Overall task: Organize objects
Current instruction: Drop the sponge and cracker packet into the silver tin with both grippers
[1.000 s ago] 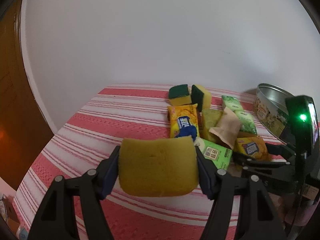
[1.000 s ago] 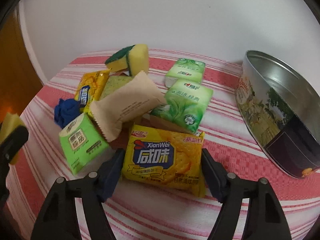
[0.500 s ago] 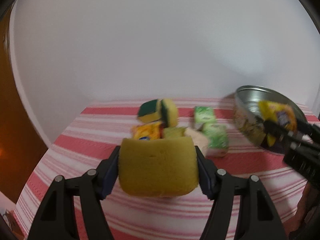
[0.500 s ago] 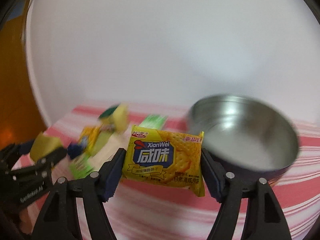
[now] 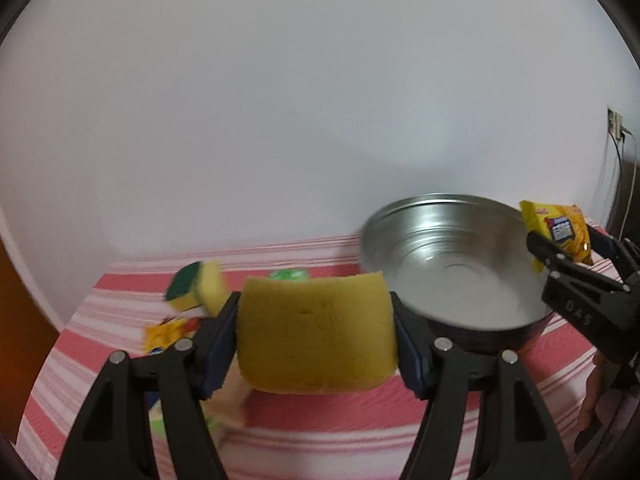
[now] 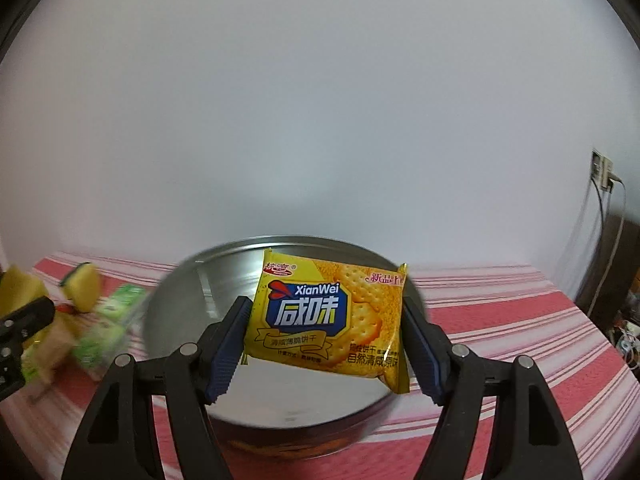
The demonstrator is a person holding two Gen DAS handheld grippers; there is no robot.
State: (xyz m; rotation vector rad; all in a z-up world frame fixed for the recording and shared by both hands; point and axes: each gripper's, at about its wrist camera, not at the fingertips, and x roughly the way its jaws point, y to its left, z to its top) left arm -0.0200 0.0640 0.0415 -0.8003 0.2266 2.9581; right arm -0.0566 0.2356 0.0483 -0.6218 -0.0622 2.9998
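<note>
Cracker packet (image 6: pixel 330 318) and sponge (image 5: pixel 316 330), one in each claw, are the two things being carried toward the round metal tin (image 5: pixel 452 264). The right claw (image 6: pixel 326 344) is clamped on the yellow packet by its two side edges, printed face toward the camera, so it hangs flat and slightly tilted just in front of and above the tin's open mouth; held that way it should drop in cleanly once let go. The left claw (image 5: pixel 316 344) pinches the plain yellow sponge across its width, the foam bulging a little between the pads, and the tin sits just ahead and to the right of it. Seen from the left wrist, the right claw and its packet (image 5: pixel 558 232) are over the tin's far right rim.

The tin looks empty inside, so my judgement is that sorting has barely started and these would be the first items in.

Left behind on the red-and-white striped bench (image 6: pixel 500 320), to the left of both claws, is a blurred heap: one green-backed scouring sponge (image 5: pixel 196 286), one more yellow snack packet (image 5: pixel 166 332), at least two green packs (image 6: pixel 108 320), and a beige wrapper (image 5: pixel 236 396). Motion blur makes a firmer count impossible. So: one tin, two sponges in all, two yellow packets in all.
</note>
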